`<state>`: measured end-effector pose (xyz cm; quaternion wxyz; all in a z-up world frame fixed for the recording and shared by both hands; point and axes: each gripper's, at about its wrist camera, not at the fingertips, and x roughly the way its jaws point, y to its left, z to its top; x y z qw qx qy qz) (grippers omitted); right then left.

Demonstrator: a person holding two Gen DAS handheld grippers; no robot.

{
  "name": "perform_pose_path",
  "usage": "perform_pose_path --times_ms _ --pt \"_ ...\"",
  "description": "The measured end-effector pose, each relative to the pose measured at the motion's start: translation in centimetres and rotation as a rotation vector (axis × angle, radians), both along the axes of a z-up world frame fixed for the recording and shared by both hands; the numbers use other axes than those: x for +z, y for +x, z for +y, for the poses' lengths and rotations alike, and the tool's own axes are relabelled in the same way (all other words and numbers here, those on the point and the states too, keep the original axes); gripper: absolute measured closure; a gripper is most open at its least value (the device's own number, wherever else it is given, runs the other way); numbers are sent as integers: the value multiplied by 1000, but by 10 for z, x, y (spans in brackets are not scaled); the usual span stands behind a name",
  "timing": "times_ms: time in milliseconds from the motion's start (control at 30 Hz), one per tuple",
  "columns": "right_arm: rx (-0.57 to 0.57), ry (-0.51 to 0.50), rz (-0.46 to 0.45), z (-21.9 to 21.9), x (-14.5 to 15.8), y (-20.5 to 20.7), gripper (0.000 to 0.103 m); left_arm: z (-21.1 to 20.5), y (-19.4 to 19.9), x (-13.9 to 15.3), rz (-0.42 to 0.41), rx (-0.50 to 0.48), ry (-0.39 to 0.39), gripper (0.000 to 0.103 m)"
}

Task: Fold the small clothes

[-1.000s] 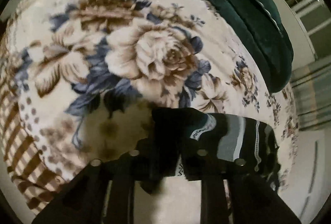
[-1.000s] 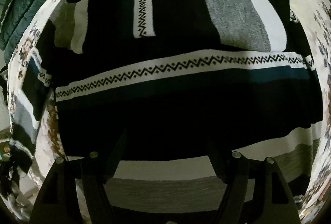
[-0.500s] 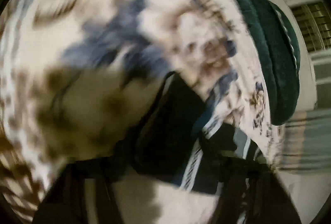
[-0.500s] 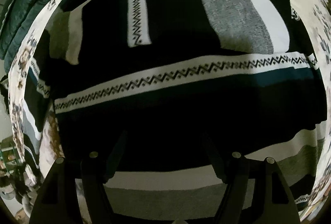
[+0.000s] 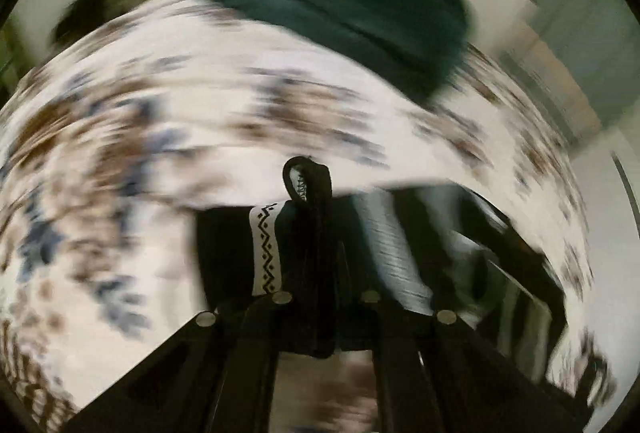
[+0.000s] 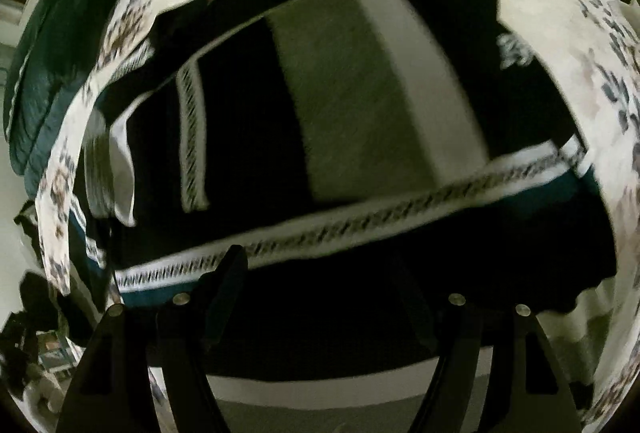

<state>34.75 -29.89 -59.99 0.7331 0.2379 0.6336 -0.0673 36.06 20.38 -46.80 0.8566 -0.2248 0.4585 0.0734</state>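
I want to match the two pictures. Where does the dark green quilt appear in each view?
Left wrist view: the dark green quilt lies at the top centre, beyond the floral blanket.
Right wrist view: the quilt lies at the far left edge.
Shared landmark: the striped black sweater with its white zigzag band.

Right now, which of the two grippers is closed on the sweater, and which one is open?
The left gripper is closed, pinching a bunched fold of the striped sweater. The right gripper is open, fingers spread wide above the cloth.
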Motion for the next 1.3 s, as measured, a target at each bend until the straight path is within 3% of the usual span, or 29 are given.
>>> perform_pose_path --times_ms 100,300,467,533,567,600,633,867,967,1067,1133,1167,1233,1300 --pt "-12 0 -10 -17 -1 15 27 -96 23 10 -17 -158 -22 100" --pt "-19 -23 -17 -72 5 8 27 -273 50 29 -56 -423 -82 99" --pt "-27 -17 -8 -110 12 -5 27 -338 58 33 -38 -498 -105 96" --pt "-34 -3 -15 -120 19 -10 27 -340 57 39 -67 -483 -62 81" --pt "-38 10 -20 -123 23 -11 27 -338 56 43 -89 -474 -46 59" --pt "-43 30 -30 -127 28 -11 27 -331 56 46 -106 -458 -27 23" --pt "-47 51 -43 -130 33 -10 27 -324 57 46 -108 -442 -16 13" --pt "41 192 -120 -98 49 41 27 -217 39 42 -88 -182 172 12" --pt "93 197 -124 -70 37 72 27 -174 28 31 -37 -81 258 12" --pt "99 178 -67 -48 5 105 29 -138 18 13 46 -2 292 12" --pt "109 188 -34 -35 -15 120 58 -120 11 7 74 44 299 12" --pt "124 159 -32 -28 -17 123 91 -113 7 5 83 61 305 12" --pt "137 99 -59 -19 -12 125 96 -108 3 3 90 75 311 12" --pt "116 67 -135 -23 12 119 97 -101 2 2 91 83 307 12"
